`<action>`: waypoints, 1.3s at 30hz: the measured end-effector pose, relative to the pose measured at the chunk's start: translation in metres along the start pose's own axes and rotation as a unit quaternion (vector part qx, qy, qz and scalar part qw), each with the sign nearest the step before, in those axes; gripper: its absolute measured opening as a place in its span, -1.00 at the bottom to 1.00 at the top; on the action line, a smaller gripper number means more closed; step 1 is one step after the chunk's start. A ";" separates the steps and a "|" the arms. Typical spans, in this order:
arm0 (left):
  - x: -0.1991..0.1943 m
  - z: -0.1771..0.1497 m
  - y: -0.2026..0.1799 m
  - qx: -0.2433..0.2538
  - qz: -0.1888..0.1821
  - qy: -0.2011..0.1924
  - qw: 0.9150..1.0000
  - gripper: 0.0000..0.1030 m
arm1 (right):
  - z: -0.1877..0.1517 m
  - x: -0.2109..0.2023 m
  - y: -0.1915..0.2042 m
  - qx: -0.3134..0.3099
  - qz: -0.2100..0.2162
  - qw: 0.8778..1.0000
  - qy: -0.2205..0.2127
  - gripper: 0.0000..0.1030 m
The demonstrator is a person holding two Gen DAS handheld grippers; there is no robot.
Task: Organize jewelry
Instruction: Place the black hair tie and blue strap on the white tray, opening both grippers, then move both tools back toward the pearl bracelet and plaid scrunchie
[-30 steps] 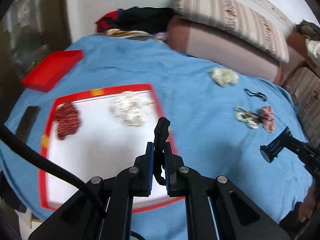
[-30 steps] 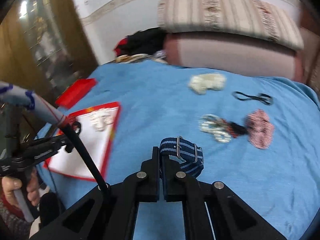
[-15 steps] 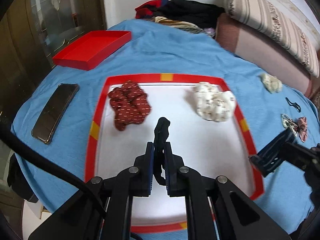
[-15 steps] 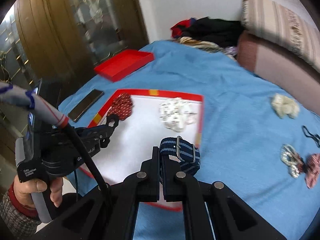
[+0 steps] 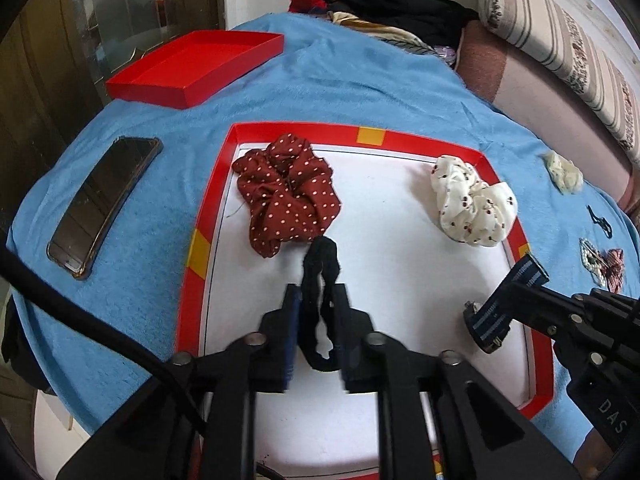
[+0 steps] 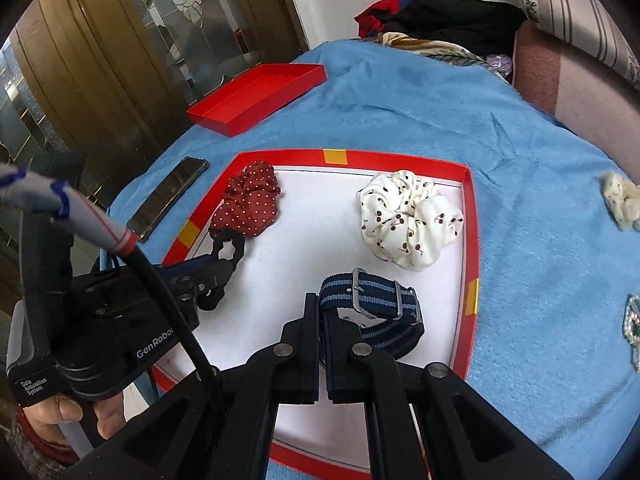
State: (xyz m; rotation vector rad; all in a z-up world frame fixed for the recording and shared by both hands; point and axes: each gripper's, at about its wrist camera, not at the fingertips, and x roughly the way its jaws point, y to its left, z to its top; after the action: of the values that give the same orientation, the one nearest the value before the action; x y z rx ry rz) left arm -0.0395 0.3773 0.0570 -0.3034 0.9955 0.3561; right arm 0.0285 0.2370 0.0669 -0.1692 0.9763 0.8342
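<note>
Left wrist view: left gripper (image 5: 318, 312) is over the white tray (image 5: 400, 280) w/ red rim. Its jaws are apart, and a black hair tie (image 5: 320, 292) hangs loose between them, just below the red dotted scrunchie (image 5: 286, 200). White scrunchie (image 5: 472, 208) sits at the tray's right.

Right wrist view: right gripper (image 6: 323, 320) is clamped on a blue striped watch strap (image 6: 370, 308), held above the tray's right part.

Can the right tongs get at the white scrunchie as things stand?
Probably not yet. The way is free: the white scrunchie lies uncovered in the tray, just ahead of the right tongs. But they are shut on the striped strap, which would have to be dropped first.
</note>
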 end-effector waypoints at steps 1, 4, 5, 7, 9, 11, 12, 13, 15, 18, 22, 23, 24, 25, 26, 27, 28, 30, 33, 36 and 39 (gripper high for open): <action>0.000 0.000 0.001 -0.006 0.000 -0.001 1.000 -0.48 | 0.000 0.000 0.000 -0.001 0.000 1.000 0.000 -0.94; -0.001 0.000 0.004 -0.018 -0.006 -0.001 1.000 -0.46 | 0.003 0.001 -0.003 0.001 -0.003 1.000 0.002 -0.82; -0.002 0.000 0.005 -0.020 -0.007 -0.001 1.000 -0.44 | 0.004 0.000 -0.004 0.001 -0.002 1.000 0.001 -0.72; -0.007 0.000 0.005 -0.021 -0.010 -0.004 1.000 -0.32 | 0.005 -0.007 -0.005 0.001 0.000 1.000 -0.004 -0.48; -0.015 -0.002 0.005 -0.019 -0.013 -0.011 1.000 -0.25 | 0.005 -0.016 -0.007 0.002 0.000 1.000 -0.015 -0.15; -0.023 -0.004 0.006 -0.020 -0.015 -0.017 1.000 -0.21 | 0.004 -0.029 -0.011 0.005 0.004 1.000 -0.024 -0.09; -0.029 -0.006 0.008 -0.023 -0.017 -0.020 0.999 -0.20 | 0.003 -0.036 -0.014 0.009 0.007 1.000 -0.027 -0.09; -0.032 -0.007 0.009 -0.025 -0.020 -0.021 0.999 -0.20 | -0.001 -0.043 -0.019 0.013 0.009 0.999 -0.032 -0.09; -0.041 -0.010 0.013 -0.032 -0.022 -0.026 0.999 -0.19 | -0.008 -0.053 -0.029 0.023 -0.002 0.999 -0.040 -0.09; -0.050 -0.015 0.017 -0.038 -0.020 -0.032 0.999 -0.18 | -0.028 -0.054 -0.046 0.034 -0.049 0.998 -0.030 -0.09; -0.059 -0.022 0.016 -0.040 -0.020 -0.034 0.998 -0.18 | -0.050 -0.035 -0.059 0.050 -0.057 0.997 0.012 -0.48; -0.062 -0.024 0.014 -0.037 -0.020 -0.034 0.999 -0.18 | -0.054 -0.030 -0.059 0.051 -0.058 0.997 0.021 -0.67; -0.064 -0.025 0.011 -0.034 -0.019 -0.035 0.999 -0.18 | -0.056 -0.027 -0.059 0.053 -0.061 0.996 0.025 -0.74; -0.066 -0.027 0.009 -0.031 -0.017 -0.035 0.999 -0.18 | -0.059 -0.026 -0.059 0.056 -0.066 0.996 0.025 -0.77; -0.068 -0.028 0.008 -0.029 -0.016 -0.036 0.999 -0.18 | -0.060 -0.024 -0.060 0.061 -0.066 0.996 0.028 -0.84; -0.071 -0.029 0.006 -0.028 -0.016 -0.038 0.999 -0.18 | -0.061 -0.024 -0.061 0.066 -0.066 0.995 0.030 -0.89; -0.072 -0.029 0.005 -0.027 -0.016 -0.038 0.999 -0.18 | -0.064 -0.025 -0.062 0.070 -0.061 0.995 0.030 -0.89; -0.075 -0.029 0.002 -0.024 -0.016 -0.040 0.999 -0.18 | -0.068 -0.028 -0.062 0.076 -0.048 0.995 0.032 -0.90; -0.080 -0.030 -0.005 -0.016 -0.012 -0.042 0.999 -0.18 | -0.079 -0.032 -0.052 0.073 -0.034 0.996 0.037 -0.87; -0.082 -0.030 -0.012 -0.012 -0.014 -0.042 0.999 -0.18 | -0.090 -0.038 -0.042 0.064 -0.019 0.997 0.038 -0.82; -0.087 -0.032 -0.024 -0.003 -0.019 -0.043 0.999 -0.18 | -0.097 -0.047 -0.039 0.061 -0.012 0.998 0.031 -0.79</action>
State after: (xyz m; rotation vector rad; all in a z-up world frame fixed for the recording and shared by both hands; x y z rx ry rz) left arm -0.0968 0.3293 0.1174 -0.3097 0.9034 0.3355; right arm -0.0227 0.1383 0.0388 -0.1025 1.0778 0.7480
